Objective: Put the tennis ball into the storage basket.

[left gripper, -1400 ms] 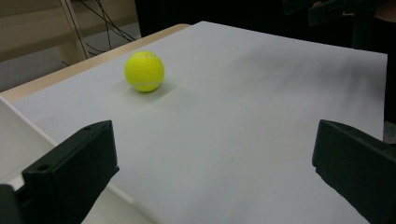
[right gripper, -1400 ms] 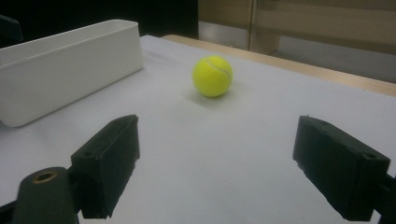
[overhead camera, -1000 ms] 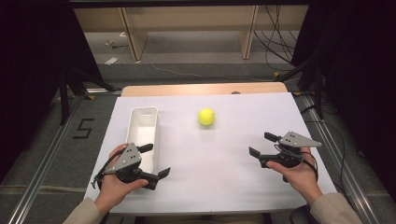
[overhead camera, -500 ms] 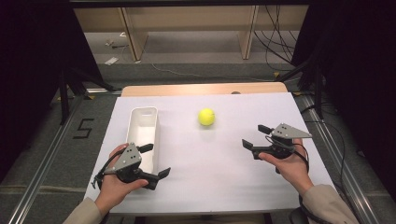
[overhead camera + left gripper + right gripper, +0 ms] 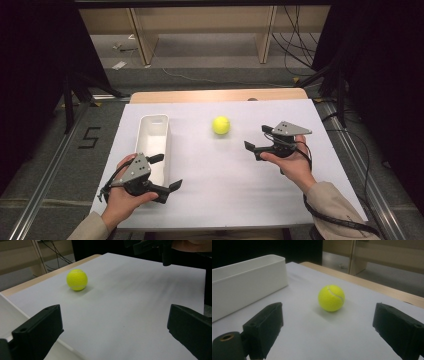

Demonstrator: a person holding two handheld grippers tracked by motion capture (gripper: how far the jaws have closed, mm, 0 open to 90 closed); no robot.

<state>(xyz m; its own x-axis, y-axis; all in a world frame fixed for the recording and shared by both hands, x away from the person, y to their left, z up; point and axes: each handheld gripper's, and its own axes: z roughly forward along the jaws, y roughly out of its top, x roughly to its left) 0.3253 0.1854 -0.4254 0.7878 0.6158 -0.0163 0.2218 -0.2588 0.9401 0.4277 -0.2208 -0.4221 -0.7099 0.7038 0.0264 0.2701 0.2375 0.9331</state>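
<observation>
A yellow tennis ball (image 5: 220, 125) lies on the white table cover, right of a long white bin (image 5: 152, 145). My right gripper (image 5: 256, 137) hovers just right of the ball and points at it. Its jaws have just been opening and stand wide, with nothing between them. In the right gripper view the ball (image 5: 331, 298) sits a short way ahead of the right gripper (image 5: 328, 332). My left gripper (image 5: 167, 171) is open and empty near the front edge, beside the bin's near end. The left gripper view has the ball (image 5: 77, 280) far ahead.
The white cover (image 5: 225, 180) spans the wooden table (image 5: 215, 95). The bin (image 5: 247, 282) stands to the left in the right gripper view. Black cables trail from both grippers. Metal rails and floor surround the table.
My right gripper has moved left toward the ball, and its jaws stand wider apart. The left gripper, ball and bin have not moved.
</observation>
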